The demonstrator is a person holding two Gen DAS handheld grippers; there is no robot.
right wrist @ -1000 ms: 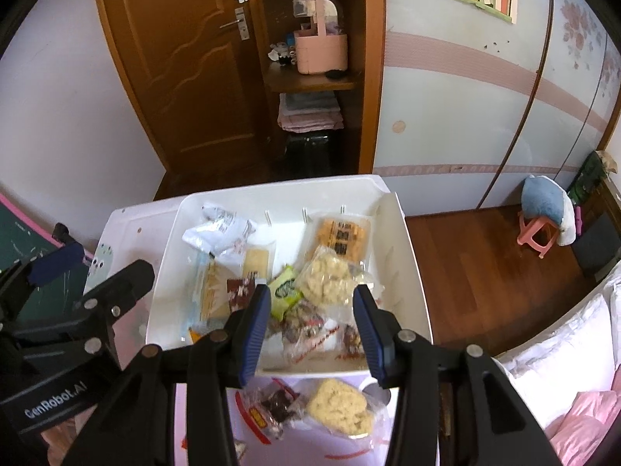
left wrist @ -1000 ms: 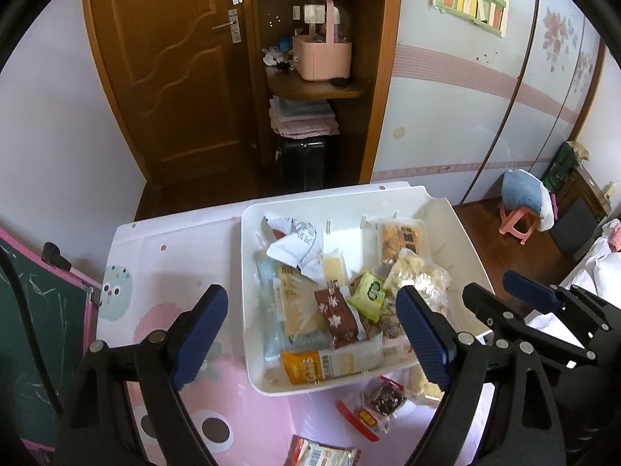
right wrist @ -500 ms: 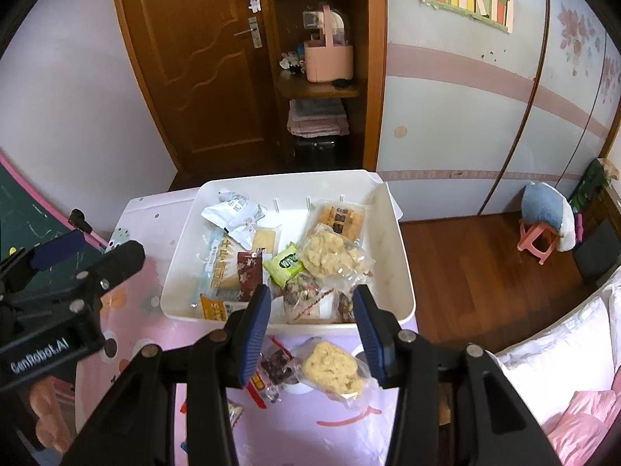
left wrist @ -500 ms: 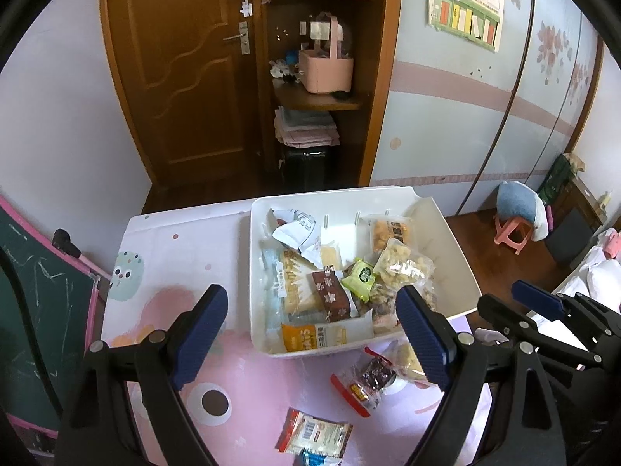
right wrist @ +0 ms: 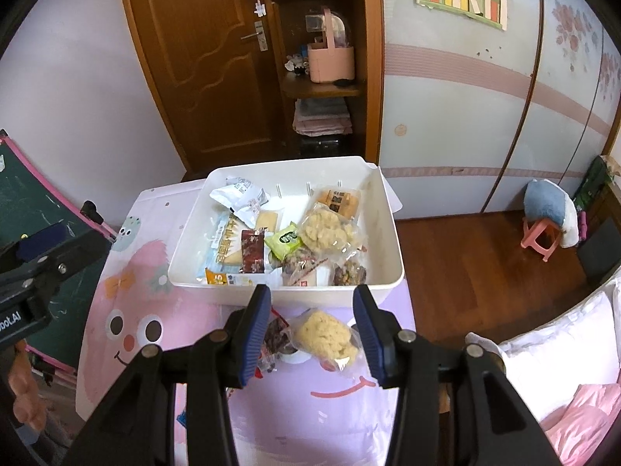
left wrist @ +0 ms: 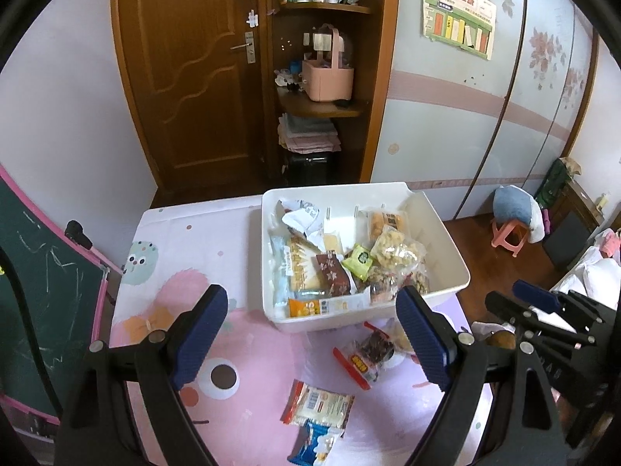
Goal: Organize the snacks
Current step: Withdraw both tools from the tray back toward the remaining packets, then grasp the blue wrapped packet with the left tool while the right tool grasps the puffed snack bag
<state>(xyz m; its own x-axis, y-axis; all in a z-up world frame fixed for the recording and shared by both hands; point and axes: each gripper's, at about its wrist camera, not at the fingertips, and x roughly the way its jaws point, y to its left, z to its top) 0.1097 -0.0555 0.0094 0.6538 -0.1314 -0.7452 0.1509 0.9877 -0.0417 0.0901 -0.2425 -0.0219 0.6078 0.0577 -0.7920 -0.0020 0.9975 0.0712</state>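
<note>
A white plastic bin (right wrist: 384, 233) stands on the far right part of a small table covered with a pink cartoon cloth (left wrist: 186, 295). The bin is full of snack packets: a crumpled white wrapper (right wrist: 240, 198) in the far left corner, a dark brown bar with blossoms (right wrist: 252, 250) near the middle, a small green packet (right wrist: 285, 239) beside it, and a clear bag of pale puffed pieces (right wrist: 328, 229) to the right.

Four more snacks lie on the cloth, near the front wall of the bin. A clear bag with a yellow crumbly cake (right wrist: 324, 334) and a red-edged bag of dark pieces (left wrist: 368, 353) lie close together. Nearer, a white and orange packet (left wrist: 318, 404) touches a blue packet (left wrist: 314, 440).

The left gripper (left wrist: 310, 339) hangs over the cloth with its jaws spread wide and nothing between them. The right gripper (right wrist: 310, 330) hangs above the yellow cake bag with its jaws partly apart, and the pads do not press on anything.
</note>
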